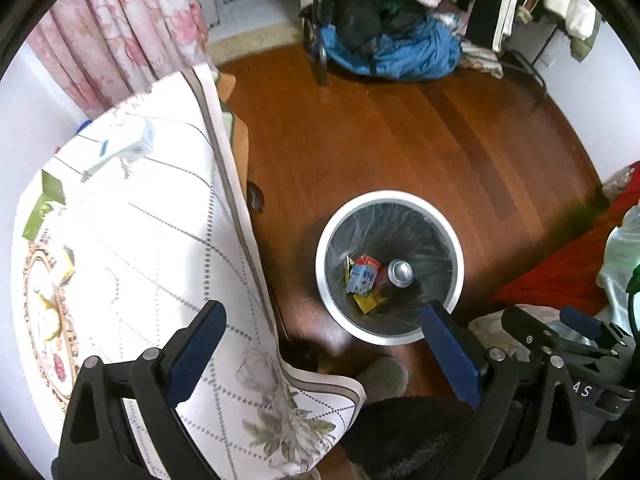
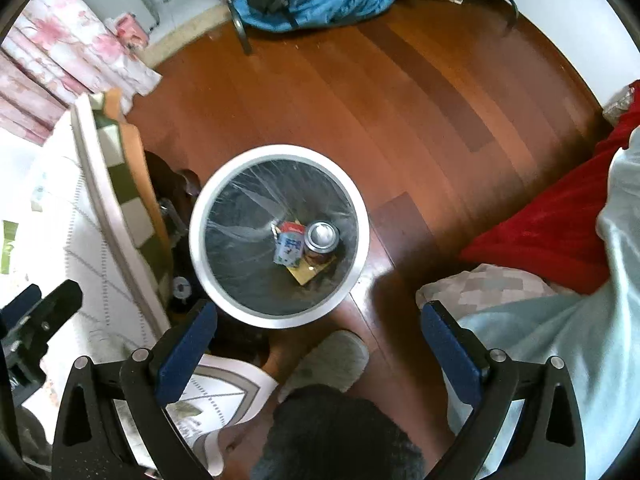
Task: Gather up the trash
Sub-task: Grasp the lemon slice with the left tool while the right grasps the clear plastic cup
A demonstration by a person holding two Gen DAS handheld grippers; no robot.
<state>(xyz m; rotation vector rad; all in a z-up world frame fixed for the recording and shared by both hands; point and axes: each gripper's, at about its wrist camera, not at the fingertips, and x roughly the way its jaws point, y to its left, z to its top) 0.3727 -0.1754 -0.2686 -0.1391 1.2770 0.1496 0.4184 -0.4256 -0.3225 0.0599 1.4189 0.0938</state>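
Observation:
A round white trash bin [image 1: 456, 248] [image 2: 360, 208] with a dark liner stands on the wooden floor. Inside lie a metal can [image 1: 401, 273] [image 2: 321, 236], a blue-and-white carton [image 1: 363, 279] [image 2: 289, 247] and a yellow wrapper [image 1: 368, 303] [image 2: 306, 274]. My left gripper [image 1: 324, 348] hangs open over the table's edge, the bin just ahead of its right finger. My right gripper [image 2: 320, 344] is open above the bin's near side, nothing between its fingers. On the table lie a white-and-blue box [image 1: 120, 148], green packets [image 1: 44, 204] and yellow scraps [image 1: 66, 268].
A table with a white patterned cloth [image 1: 160, 264] [image 2: 60, 240] fills the left. A slippered foot [image 2: 328, 360] stands near the bin. A red blanket [image 2: 548, 224] lies at right; a chair with blue and dark clothes [image 1: 384, 48] stands at the back. Pink curtains [image 1: 120, 32] hang far left.

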